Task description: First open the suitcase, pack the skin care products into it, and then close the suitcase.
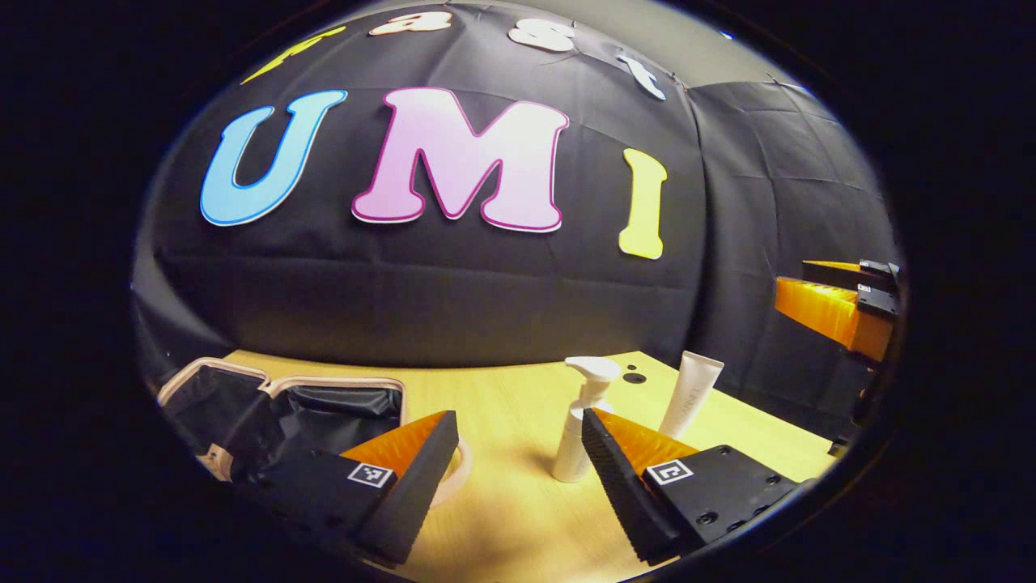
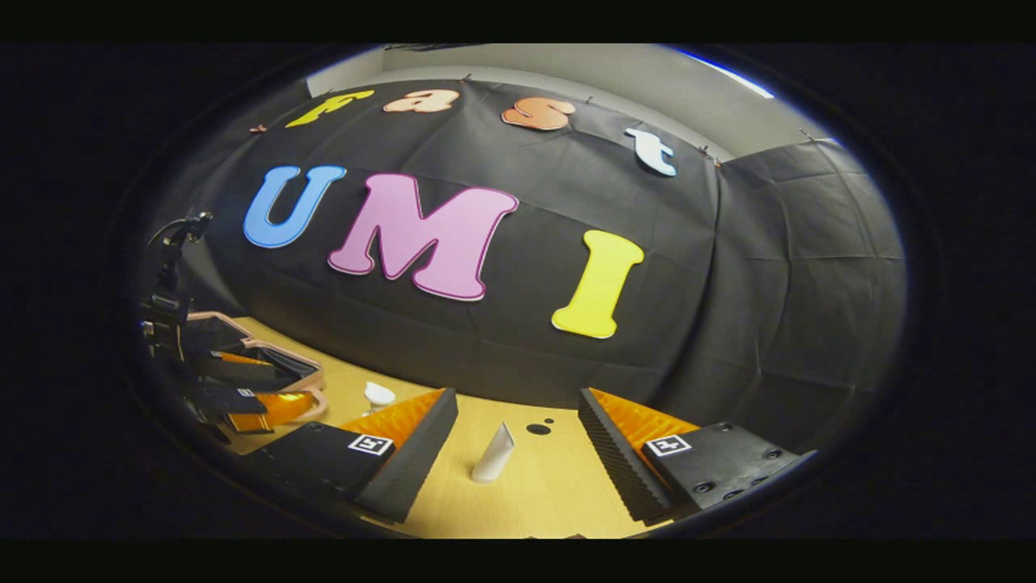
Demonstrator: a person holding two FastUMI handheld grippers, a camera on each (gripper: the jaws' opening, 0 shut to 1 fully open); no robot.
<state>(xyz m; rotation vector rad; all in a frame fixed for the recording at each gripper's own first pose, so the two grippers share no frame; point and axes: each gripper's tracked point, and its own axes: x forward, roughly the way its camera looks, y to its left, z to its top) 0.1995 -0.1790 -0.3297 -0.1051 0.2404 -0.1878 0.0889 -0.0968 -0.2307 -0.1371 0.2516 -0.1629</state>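
The suitcase (image 1: 336, 380) lies open at the table's left, pink-rimmed with black lining. A white pump bottle (image 1: 579, 429) stands upright just ahead of my left gripper (image 1: 518, 421), close to its right finger. The left gripper is open and holds nothing. A white tube (image 1: 692, 393) stands on its cap behind the bottle. In the right gripper view the tube (image 2: 494, 453) stands ahead of my right gripper (image 2: 518, 397), between its fingers' lines. That gripper is also open and holds nothing. The pump bottle's head (image 2: 379, 394) peeks over its left finger.
The wooden table (image 1: 502, 502) has small dark holes (image 2: 538, 429) near the back wall. My right gripper (image 1: 797, 279) hovers at the far right in the left gripper view. My left gripper (image 2: 263, 385) sits beside the suitcase (image 2: 279, 354) in the right gripper view.
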